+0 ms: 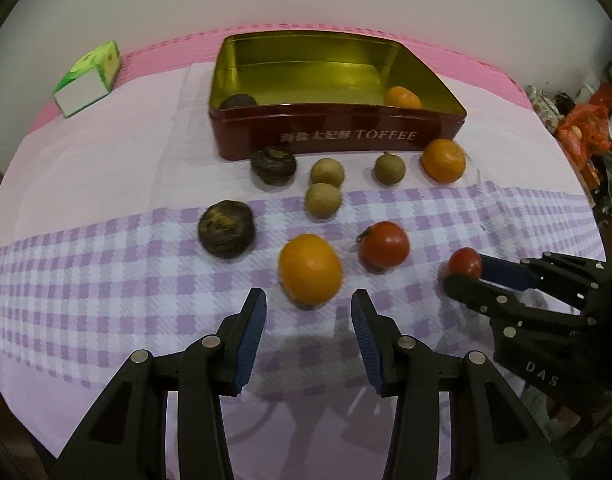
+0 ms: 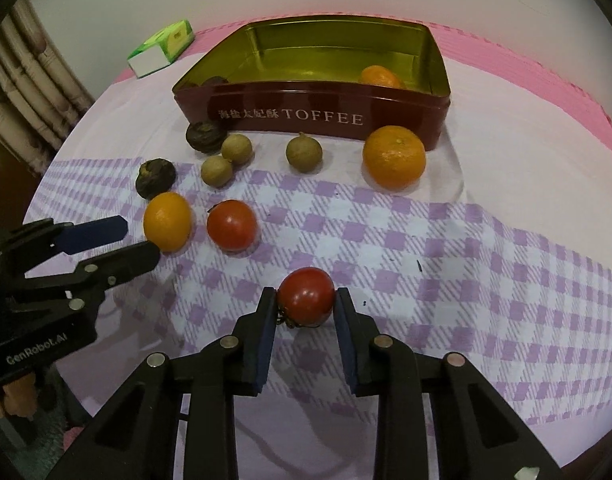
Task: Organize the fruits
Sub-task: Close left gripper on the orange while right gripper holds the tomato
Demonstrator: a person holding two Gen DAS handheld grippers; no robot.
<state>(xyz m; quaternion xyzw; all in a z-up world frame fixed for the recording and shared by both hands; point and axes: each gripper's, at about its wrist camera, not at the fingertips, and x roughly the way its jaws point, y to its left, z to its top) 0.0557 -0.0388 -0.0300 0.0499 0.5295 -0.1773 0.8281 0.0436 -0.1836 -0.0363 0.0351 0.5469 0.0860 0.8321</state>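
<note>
A red TOFFEE tin (image 1: 338, 138) (image 2: 306, 114) stands at the back, holding an orange (image 1: 402, 97) and a dark fruit (image 1: 238, 101). In front lie two oranges (image 1: 310, 268) (image 1: 443, 160), two tomatoes, three small brown fruits (image 1: 323, 199) and two dark fruits (image 1: 226, 228). My left gripper (image 1: 308, 304) is open, just short of the near orange (image 2: 167, 221). My right gripper (image 2: 306, 300) has its pads against both sides of a small tomato (image 2: 306, 296) (image 1: 465, 263) on the cloth. The other tomato (image 2: 232, 225) (image 1: 385, 244) lies free.
A green and white carton (image 1: 88, 78) (image 2: 162, 47) lies at the back left. A checked purple cloth (image 2: 466, 260) covers the table. Red clutter (image 1: 586, 128) sits beyond the right edge. A curtain (image 2: 30, 92) hangs at left.
</note>
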